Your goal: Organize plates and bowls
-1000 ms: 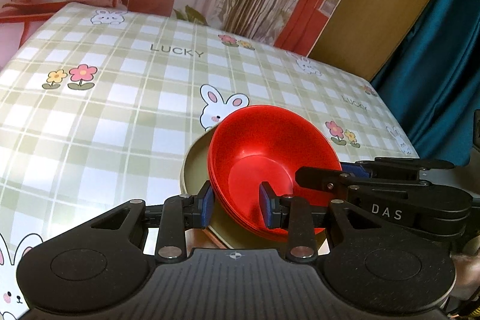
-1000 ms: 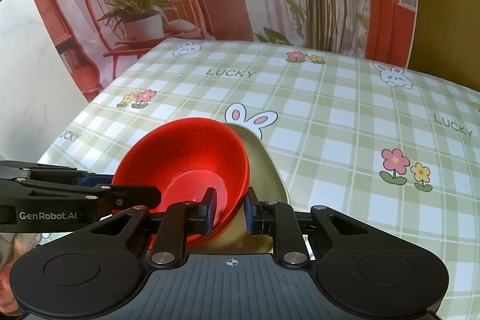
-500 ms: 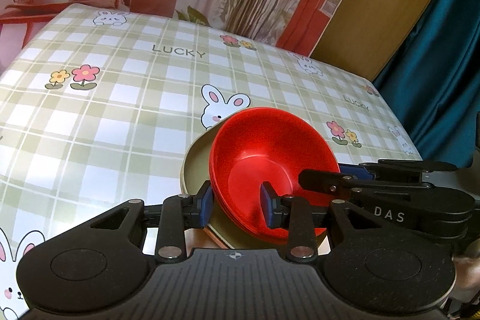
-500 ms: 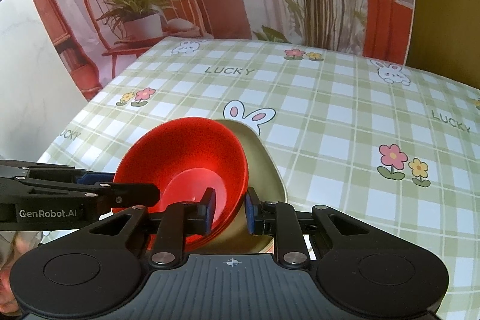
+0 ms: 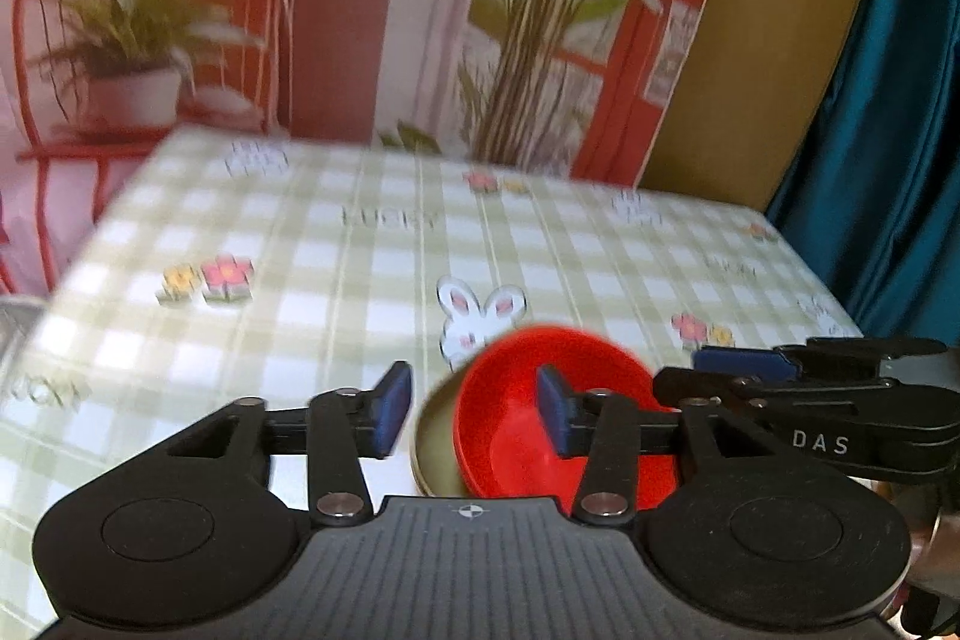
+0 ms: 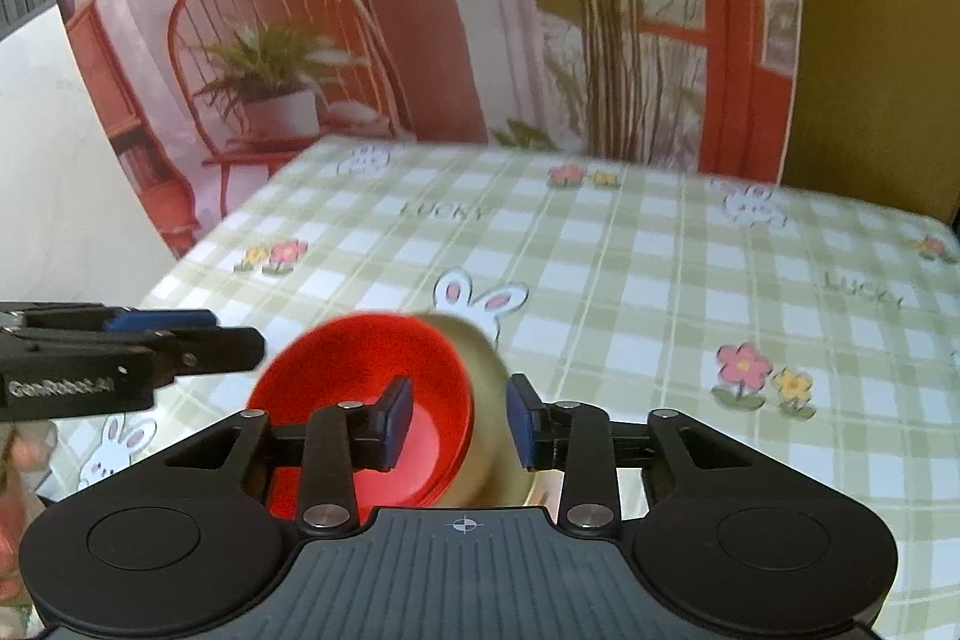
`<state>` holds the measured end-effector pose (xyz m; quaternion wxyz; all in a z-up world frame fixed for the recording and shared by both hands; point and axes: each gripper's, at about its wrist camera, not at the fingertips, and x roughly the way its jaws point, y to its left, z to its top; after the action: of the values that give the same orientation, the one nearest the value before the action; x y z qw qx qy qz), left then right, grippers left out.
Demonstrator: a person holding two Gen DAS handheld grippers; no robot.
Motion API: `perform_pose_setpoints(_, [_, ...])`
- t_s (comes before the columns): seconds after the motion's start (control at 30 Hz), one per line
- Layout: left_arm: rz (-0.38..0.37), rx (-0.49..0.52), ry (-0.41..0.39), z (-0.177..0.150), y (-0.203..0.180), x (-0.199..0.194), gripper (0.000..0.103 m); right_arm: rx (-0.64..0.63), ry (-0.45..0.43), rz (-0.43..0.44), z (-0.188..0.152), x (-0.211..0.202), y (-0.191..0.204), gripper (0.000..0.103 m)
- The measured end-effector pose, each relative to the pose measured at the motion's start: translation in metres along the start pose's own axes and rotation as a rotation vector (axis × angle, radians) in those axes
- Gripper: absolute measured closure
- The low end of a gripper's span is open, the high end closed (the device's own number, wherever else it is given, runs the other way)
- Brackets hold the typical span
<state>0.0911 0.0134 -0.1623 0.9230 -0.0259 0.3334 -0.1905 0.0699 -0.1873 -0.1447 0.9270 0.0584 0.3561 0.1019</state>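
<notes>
A red bowl (image 5: 528, 418) sits nested in an olive-tan bowl (image 5: 435, 451) on the checked tablecloth near the front edge. It also shows in the right wrist view (image 6: 372, 382), with the tan bowl (image 6: 480, 370) behind it. My left gripper (image 5: 474, 415) is open, its jaws apart on either side of the bowls' left rim without pressing it. My right gripper (image 6: 459, 421) is open, its jaws apart on either side of the bowls' right rim. Both views are blurred by motion.
The green and white checked tablecloth (image 6: 660, 280) with rabbits and flowers covers the table. A printed backdrop (image 5: 360, 10) stands behind the far edge. A teal curtain (image 5: 900, 100) hangs at the right.
Both grippers have opened and let go of the bowls' rims. Both have pulled back and tilted up, so the bowls look smaller and lower in view.
</notes>
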Motion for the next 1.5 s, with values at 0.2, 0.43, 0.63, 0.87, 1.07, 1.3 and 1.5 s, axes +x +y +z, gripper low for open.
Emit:
perform_pose_setpoints(0.2, [0.025, 0.004, -0.144, 0.023, -0.004, -0.037, 0.022, -0.021, -0.111, -0.018, 0.022, -0.032, -0.005, 0.032])
perform_pose_setpoints(0.43, [0.07, 0.01, -0.255, 0.049, -0.016, -0.078, 0.015, -0.007, -0.226, 0.0, 0.05, -0.076, -0.012, 0.003])
perform_pose_setpoints(0.63, [0.203, 0.076, -0.35, 0.073, -0.039, -0.114, 0.013, -0.037, -0.316, -0.006, 0.078, -0.116, -0.004, 0.001])
perform_pose_setpoints(0.87, [0.24, 0.091, -0.442, 0.092, -0.06, -0.154, 0.009, -0.039, -0.375, -0.012, 0.097, -0.157, 0.006, 0.0])
perform_pose_setpoints(1.07, [0.261, 0.082, -0.469, 0.098, -0.07, -0.173, 0.009, -0.043, -0.415, -0.015, 0.1, -0.181, 0.013, 0.0])
perform_pose_setpoints(1.3, [0.238, 0.077, -0.494, 0.097, -0.074, -0.181, 0.009, -0.068, -0.462, -0.03, 0.102, -0.203, 0.021, 0.0])
perform_pose_setpoints(1.5, [0.22, 0.065, -0.493, 0.097, -0.075, -0.185, 0.009, -0.077, -0.483, -0.043, 0.102, -0.215, 0.023, 0.0])
